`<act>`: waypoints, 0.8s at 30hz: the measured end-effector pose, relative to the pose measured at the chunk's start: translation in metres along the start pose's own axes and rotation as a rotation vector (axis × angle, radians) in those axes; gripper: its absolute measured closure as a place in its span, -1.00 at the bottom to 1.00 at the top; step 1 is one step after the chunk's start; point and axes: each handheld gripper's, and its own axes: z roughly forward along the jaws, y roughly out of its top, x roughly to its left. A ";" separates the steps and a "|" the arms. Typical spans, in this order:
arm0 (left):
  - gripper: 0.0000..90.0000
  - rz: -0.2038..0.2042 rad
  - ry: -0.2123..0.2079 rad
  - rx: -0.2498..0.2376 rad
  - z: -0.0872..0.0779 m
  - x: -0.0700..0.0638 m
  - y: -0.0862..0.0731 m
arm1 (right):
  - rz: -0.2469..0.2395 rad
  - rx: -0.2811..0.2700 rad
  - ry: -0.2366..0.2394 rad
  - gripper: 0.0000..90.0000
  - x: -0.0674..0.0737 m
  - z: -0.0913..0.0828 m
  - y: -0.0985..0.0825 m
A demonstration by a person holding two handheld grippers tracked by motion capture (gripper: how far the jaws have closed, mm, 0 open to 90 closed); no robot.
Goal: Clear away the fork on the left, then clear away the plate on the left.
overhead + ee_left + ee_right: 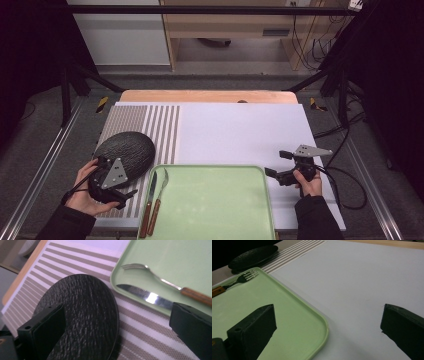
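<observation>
Black plate (125,151) beside left gripper (116,191), gaping, hand low at table edge.

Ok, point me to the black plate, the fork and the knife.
black plate (125,151): high view, middle of its top.
fork (135,266): left gripper view, on its tines.
knife (140,291): left gripper view, on its serrated blade.

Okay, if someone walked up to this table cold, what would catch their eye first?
Probably the pale green tray at the near middle, with a wooden-handled knife and fork along its left edge. Next, the dark textured oval plate on the striped mat at left, beside the open left gripper.
</observation>
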 end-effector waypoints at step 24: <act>-1.00 0.176 0.152 0.106 0.014 0.002 -0.020 | -0.005 0.007 0.002 -0.99 0.001 0.000 -0.001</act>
